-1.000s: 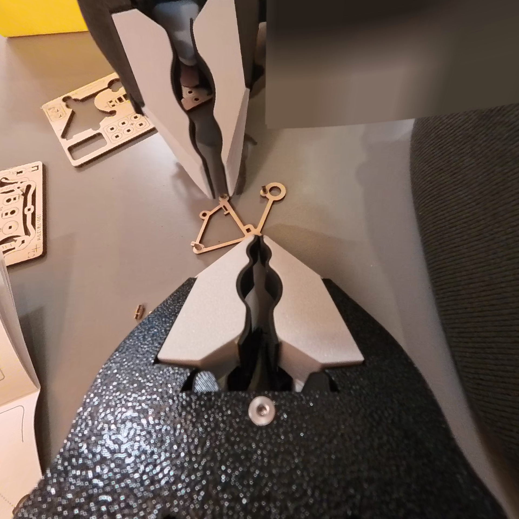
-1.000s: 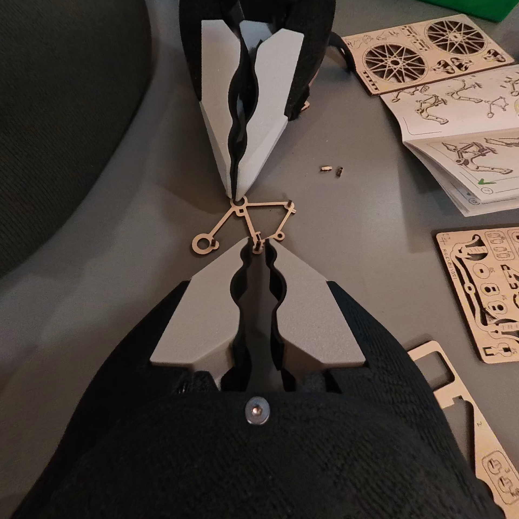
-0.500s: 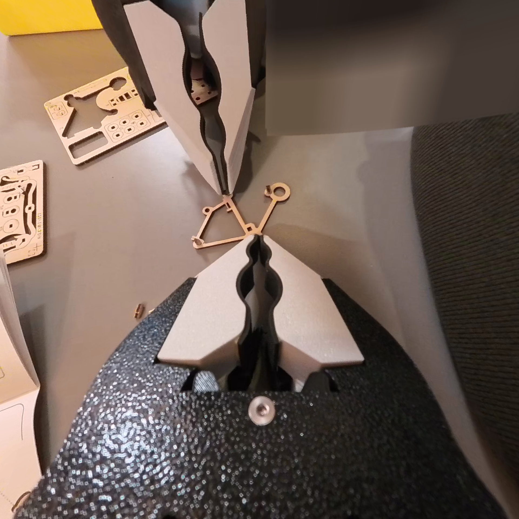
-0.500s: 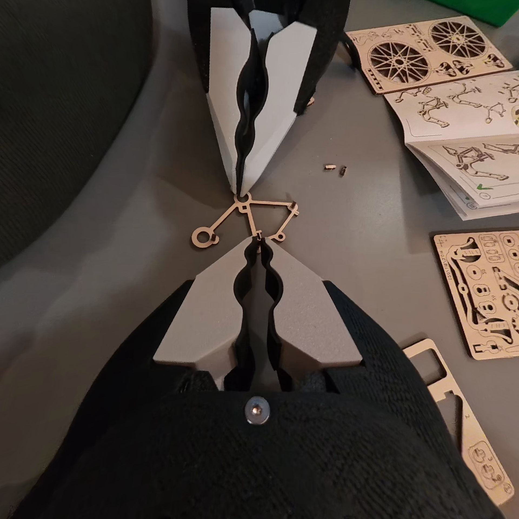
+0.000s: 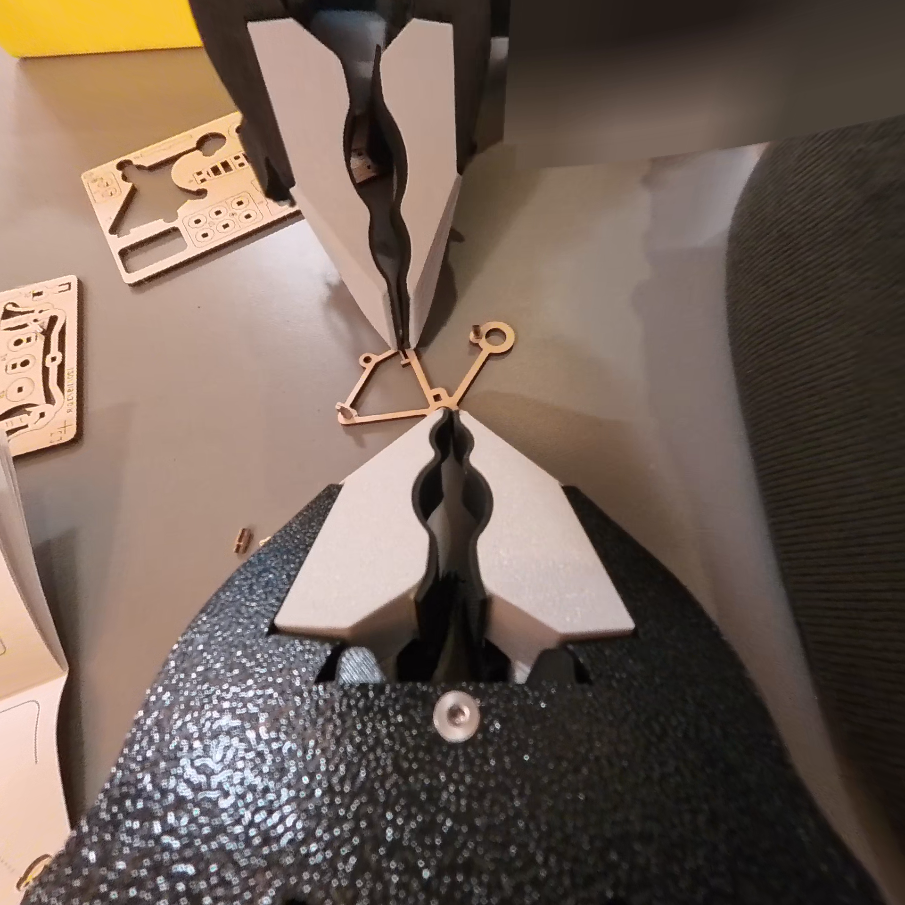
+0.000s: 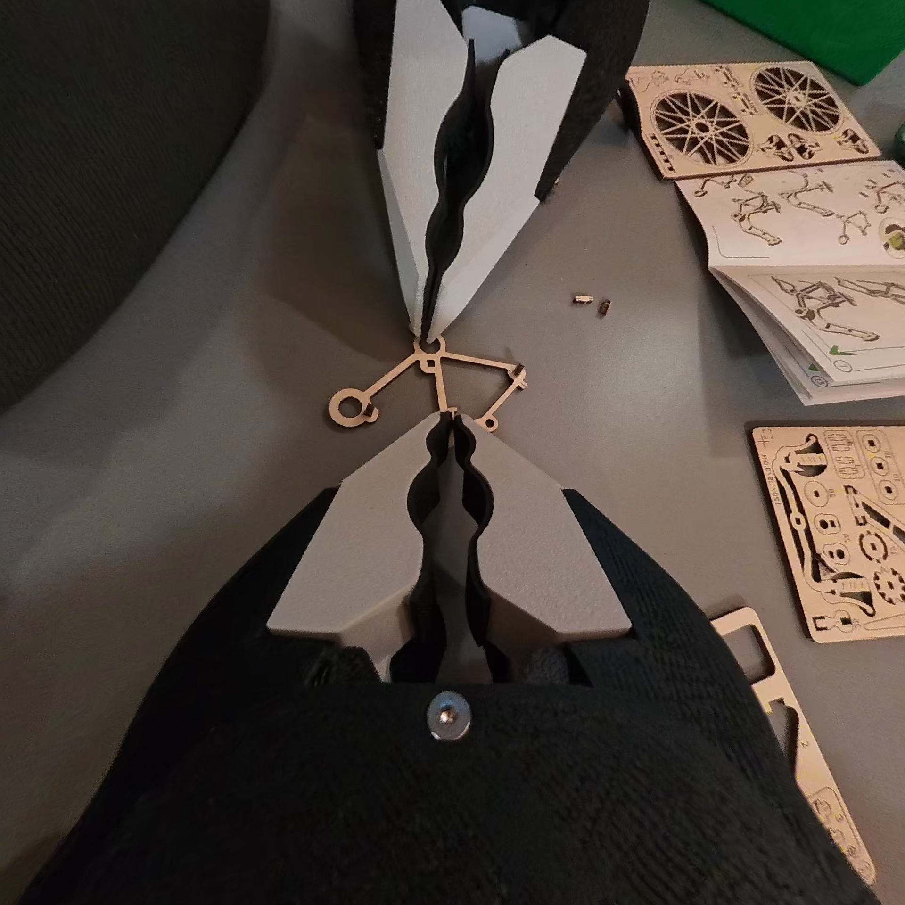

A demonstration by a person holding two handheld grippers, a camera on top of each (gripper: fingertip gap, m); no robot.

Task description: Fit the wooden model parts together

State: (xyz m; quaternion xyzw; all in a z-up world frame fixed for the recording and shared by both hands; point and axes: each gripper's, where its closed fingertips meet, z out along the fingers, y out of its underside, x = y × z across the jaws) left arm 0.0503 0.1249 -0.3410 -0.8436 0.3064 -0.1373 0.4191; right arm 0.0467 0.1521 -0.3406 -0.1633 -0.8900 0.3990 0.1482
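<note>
**Seating a small peg in the flat frame**

The thin wooden frame [image 6: 436, 377] lies flat on the grey tabletop [image 6: 196, 440], between the two pairs of tongs, which face each other tip to tip.

Left tongs [image 5: 448, 410]: pressed together, tips down on the ringed corner of the frame where its bars meet. Whether they pinch the wood or only pin it to the tabletop, I cannot tell.

Right tongs [image 6: 449, 417]: closed on a tiny dark peg [image 6: 446, 415], right at the notched end of the frame's middle bar. Pegs of the same kind already stand at the ring end [image 6: 368, 410] and at the far corner [image 6: 516, 368].

Doing it well, as I judge it:
- Keep the left tongs bearing straight down, so the frame cannot pivot.
- Hold the peg upright and square to the notch; tilted, it would likely jam or split the thin bar.
- Press gently and evenly. The wood looks fragile.
- Let go only once the peg sits firm.

Two spare pegs [image 6: 590, 301] lie loose nearby. The open booklet [image 6: 808, 274] and the cut sheets [image 6: 832, 529] sit off to the right, well apart.
</note>
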